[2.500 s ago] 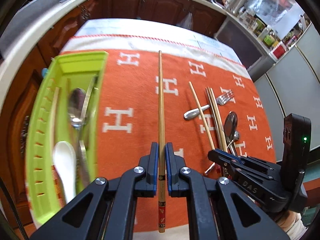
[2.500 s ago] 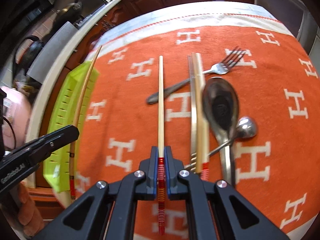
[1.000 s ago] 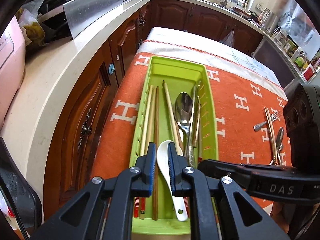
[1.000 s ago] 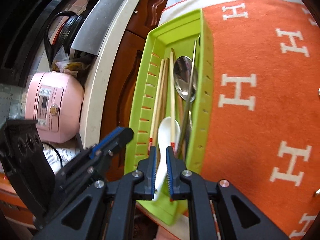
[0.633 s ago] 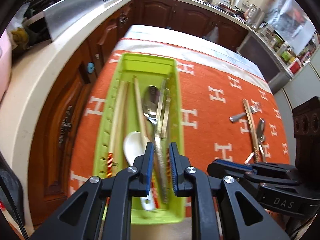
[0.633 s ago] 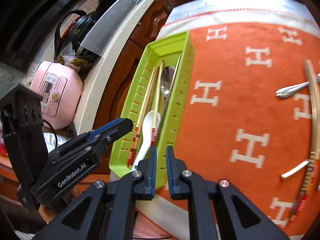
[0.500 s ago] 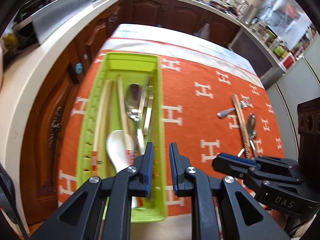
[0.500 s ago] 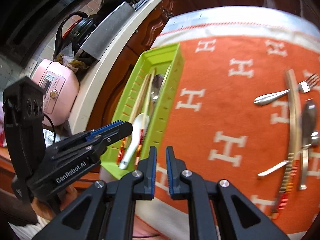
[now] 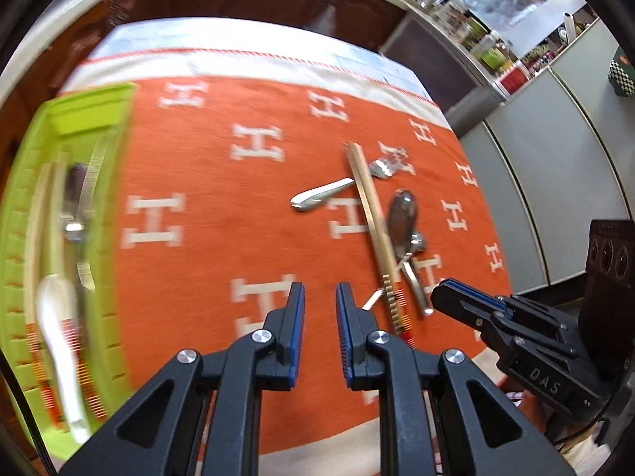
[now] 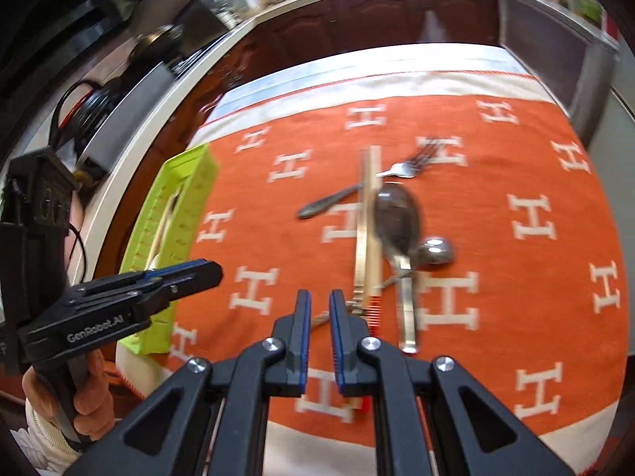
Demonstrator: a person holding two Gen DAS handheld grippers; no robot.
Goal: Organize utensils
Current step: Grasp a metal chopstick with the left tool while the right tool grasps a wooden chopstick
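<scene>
Both my claws are empty: the left claw (image 9: 320,297) and the right claw (image 10: 315,303) each show a narrow gap, nothing between the pads. Ahead and slightly right on the orange cloth (image 10: 496,166) lie pale chopsticks (image 10: 369,230), crossing a fork (image 10: 401,168), beside steel spoons (image 10: 399,214). The green tray (image 9: 24,182) sits far left.

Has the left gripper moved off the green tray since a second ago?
Yes. The left gripper now hangs over the orange cloth, with the green tray off to its left.
</scene>
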